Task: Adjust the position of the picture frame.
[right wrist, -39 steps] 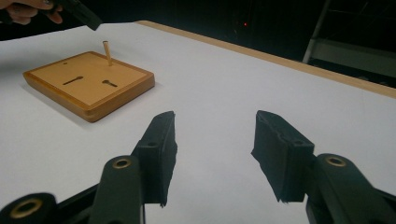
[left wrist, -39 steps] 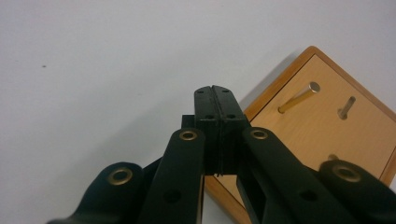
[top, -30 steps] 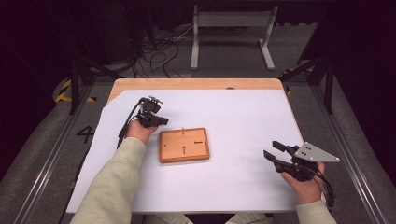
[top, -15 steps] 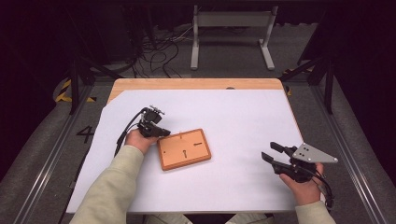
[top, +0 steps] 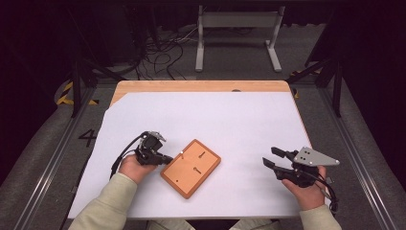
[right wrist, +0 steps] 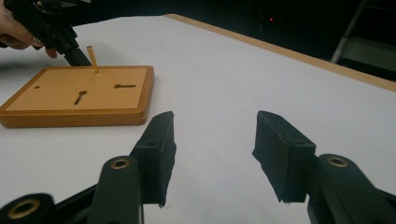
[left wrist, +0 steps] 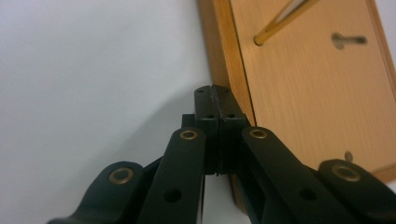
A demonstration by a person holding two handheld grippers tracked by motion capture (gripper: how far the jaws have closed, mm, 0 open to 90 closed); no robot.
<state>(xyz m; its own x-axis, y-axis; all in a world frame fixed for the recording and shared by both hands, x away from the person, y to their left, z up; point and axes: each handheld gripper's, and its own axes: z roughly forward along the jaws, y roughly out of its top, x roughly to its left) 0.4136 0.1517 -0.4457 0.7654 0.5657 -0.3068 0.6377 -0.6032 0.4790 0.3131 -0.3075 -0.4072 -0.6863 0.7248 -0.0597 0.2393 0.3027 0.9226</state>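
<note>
A flat wooden board (top: 191,167) lies turned at an angle near the middle of the white table cover. It has two keyhole slots and a thin yellow peg (right wrist: 93,58) standing near one corner. My left gripper (top: 166,158) is shut, its tips pressed against the board's left edge (left wrist: 223,70) with nothing between them. In the left gripper view the closed jaws meet beside the board's rim. My right gripper (top: 268,158) hovers open over bare cover at the right, with the board (right wrist: 77,95) some way ahead of it and the left gripper (right wrist: 77,57) beyond it.
The white cover (top: 230,120) lies on a wooden table (top: 201,86) whose far edge shows bare. Cables and a metal stand (top: 237,28) sit on the floor behind. Rails run along both sides of the table.
My left hand has moved toward the near side, pushing the board's left edge. The board has rotated from square to a diagonal lie. The right gripper has barely moved.
</note>
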